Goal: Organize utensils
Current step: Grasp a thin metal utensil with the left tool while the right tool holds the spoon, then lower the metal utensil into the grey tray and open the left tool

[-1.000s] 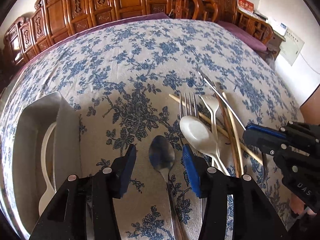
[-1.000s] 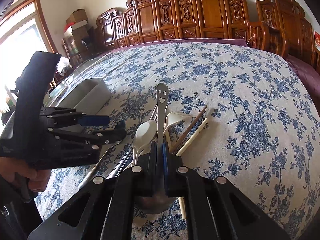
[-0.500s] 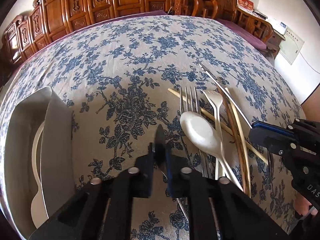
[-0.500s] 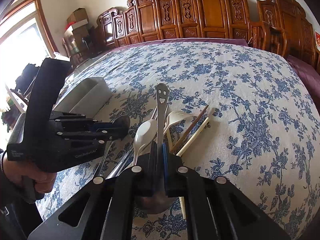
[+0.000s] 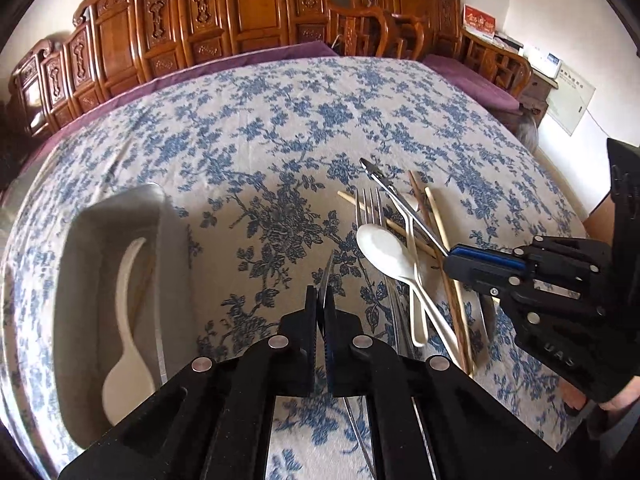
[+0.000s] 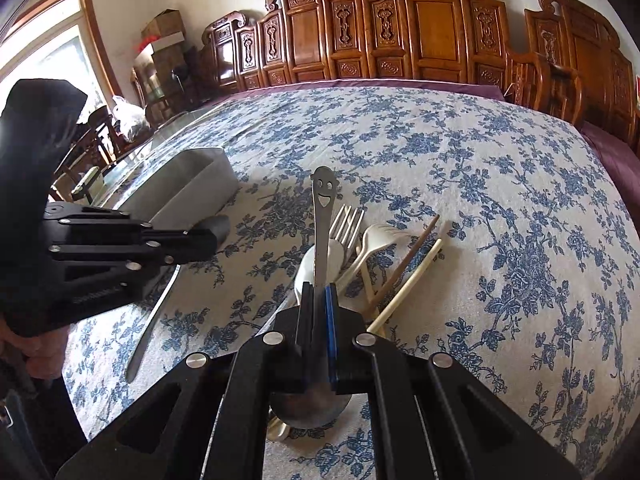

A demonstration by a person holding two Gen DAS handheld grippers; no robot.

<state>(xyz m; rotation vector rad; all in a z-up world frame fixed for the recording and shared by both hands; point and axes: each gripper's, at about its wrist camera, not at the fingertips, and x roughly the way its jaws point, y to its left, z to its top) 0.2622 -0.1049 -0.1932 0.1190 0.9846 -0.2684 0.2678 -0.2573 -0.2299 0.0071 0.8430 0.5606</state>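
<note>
Left gripper (image 5: 320, 300) raised, clamping spoon (image 5: 329, 270)

The desk (image 5: 304, 120) wears a white cloth with blue flowers. Left of the left fingers stands a grey tray (image 5: 176, 256). To their right lie a metal fork (image 5: 370, 204), white plastic spoon (image 5: 382, 250), plastic fork (image 6: 378, 236) and chopsticks (image 6: 412, 276), crossing in one heap.

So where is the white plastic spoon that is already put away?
Left wrist view, far left: the white spoon lies inside the grey tray, left of the left gripper.
</note>
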